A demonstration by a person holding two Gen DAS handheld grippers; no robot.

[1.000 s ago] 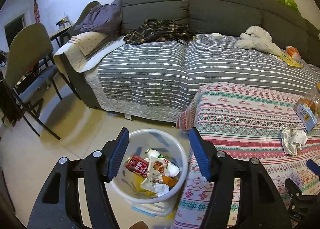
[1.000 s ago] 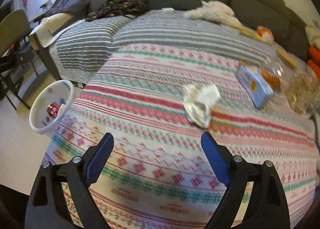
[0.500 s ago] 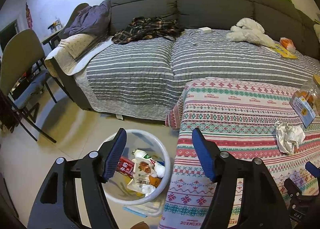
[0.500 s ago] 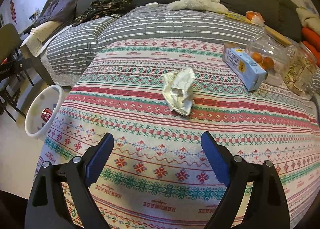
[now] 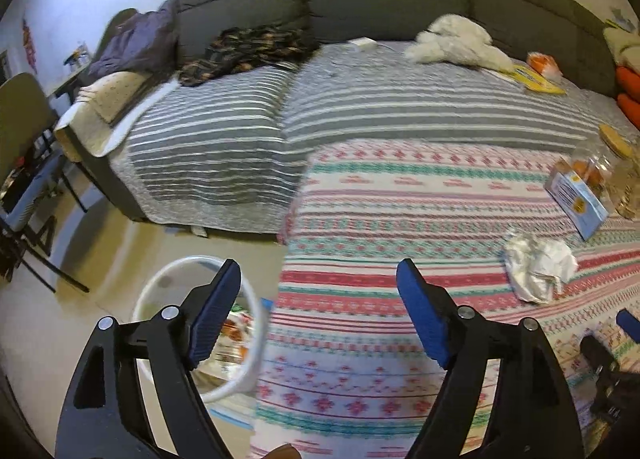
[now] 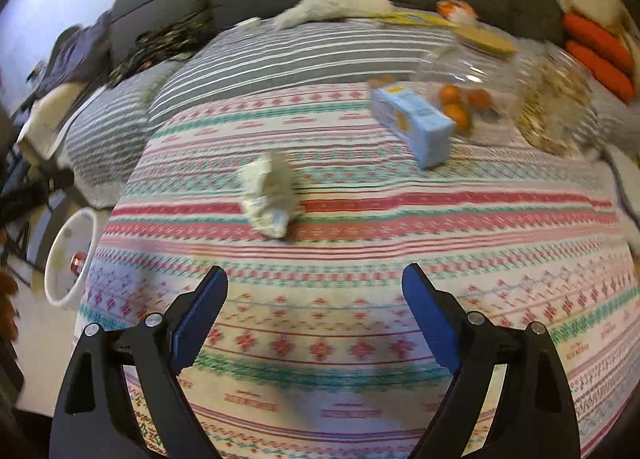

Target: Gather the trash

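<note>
A crumpled white paper wad (image 6: 269, 195) lies on the patterned table cloth (image 6: 360, 299); it also shows in the left wrist view (image 5: 538, 265), far right. A white trash bin (image 5: 192, 323) with wrappers inside stands on the floor by the table's left edge, and its rim shows in the right wrist view (image 6: 66, 259). My left gripper (image 5: 318, 313) is open and empty, over the table's left edge beside the bin. My right gripper (image 6: 314, 315) is open and empty above the cloth, short of the wad.
A blue carton (image 6: 412, 125) and clear containers of oranges (image 6: 464, 99) and snacks (image 6: 556, 111) stand at the table's far right. A grey sofa (image 5: 360, 119) with striped cover, clothes and a plush toy lies behind. A chair (image 5: 24, 163) stands left.
Both views have swung right. The bin has slid toward the lower left behind my left fingers. The wad has shifted left in the right wrist view. Both grippers stay open.
</note>
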